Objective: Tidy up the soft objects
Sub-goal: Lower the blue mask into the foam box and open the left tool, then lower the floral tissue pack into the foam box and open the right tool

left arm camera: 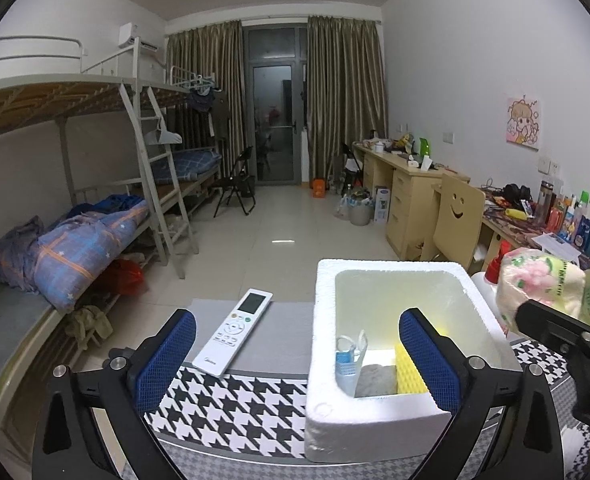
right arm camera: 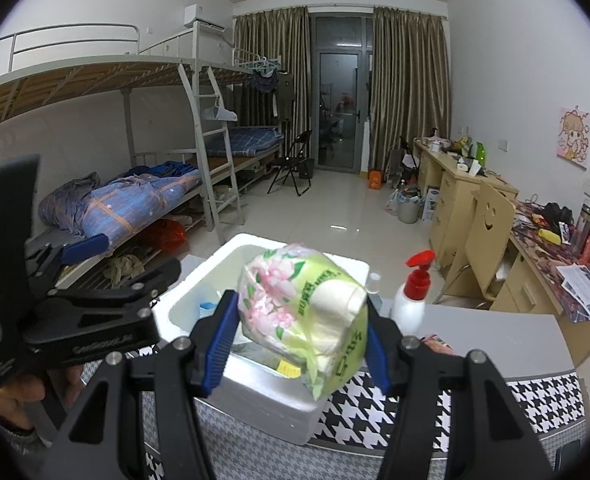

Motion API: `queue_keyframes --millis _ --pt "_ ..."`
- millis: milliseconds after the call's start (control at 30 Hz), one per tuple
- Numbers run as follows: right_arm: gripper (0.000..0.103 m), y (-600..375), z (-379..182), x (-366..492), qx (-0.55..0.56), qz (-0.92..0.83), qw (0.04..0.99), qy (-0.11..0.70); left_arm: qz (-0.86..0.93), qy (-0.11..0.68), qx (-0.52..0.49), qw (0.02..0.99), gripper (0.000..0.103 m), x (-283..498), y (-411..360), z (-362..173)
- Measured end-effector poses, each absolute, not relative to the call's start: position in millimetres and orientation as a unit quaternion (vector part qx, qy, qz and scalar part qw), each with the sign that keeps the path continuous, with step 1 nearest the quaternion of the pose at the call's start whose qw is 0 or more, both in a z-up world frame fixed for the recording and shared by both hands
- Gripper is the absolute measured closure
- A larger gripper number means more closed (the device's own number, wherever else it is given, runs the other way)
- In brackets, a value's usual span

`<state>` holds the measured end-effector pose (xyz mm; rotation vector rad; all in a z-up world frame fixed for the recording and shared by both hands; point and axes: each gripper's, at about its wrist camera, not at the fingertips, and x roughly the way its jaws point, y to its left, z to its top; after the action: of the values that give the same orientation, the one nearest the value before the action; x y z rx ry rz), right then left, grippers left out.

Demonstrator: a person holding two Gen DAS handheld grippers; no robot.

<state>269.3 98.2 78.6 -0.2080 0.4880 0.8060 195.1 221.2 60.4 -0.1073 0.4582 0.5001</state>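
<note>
**Tissue pack held over foam box**

Positioned on houndstooth cloth (left arm camera: 231, 404): white foam box (right arm camera: 279, 400), containing yellow sponge (left arm camera: 409, 372). Clamped in right gripper (right arm camera: 299, 344), above box: soft tissue pack (right arm camera: 307, 316), pale green wrapper, pink floral print, green lettering unreadable. Left gripper (left arm camera: 297, 356): fingers wide apart, empty. Beside box: white remote control (left arm camera: 235, 332).

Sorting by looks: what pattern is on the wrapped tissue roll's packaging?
Pink flowers on pale green tissue roll; right wrist view.

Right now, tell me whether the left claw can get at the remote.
Probably yes: the left claw is open and empty, and the remote lies uncovered beside the foam box, nothing between.
</note>
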Motion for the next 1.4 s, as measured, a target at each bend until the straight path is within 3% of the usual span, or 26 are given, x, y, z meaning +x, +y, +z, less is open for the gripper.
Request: queue_keyframes --millis 1267,1333,1400 --pt "0.041 143.7 40.9 315.3 -0.081 0.367 0.869 0.321 0.280 0.216 -0.089 0.931 0.001 128.9 259.2 40.5" --pt "0.038 145.6 38.6 316.2 -0.083 0.367 0.867 0.325 0.282 0.216 -0.090 0.931 0.001 126.4 261.9 40.8" --pt "0.028 147.4 37.7 316.2 -0.084 0.373 0.865 0.324 0.284 0.215 -0.094 0.930 0.001 124.3 264.1 39.7"
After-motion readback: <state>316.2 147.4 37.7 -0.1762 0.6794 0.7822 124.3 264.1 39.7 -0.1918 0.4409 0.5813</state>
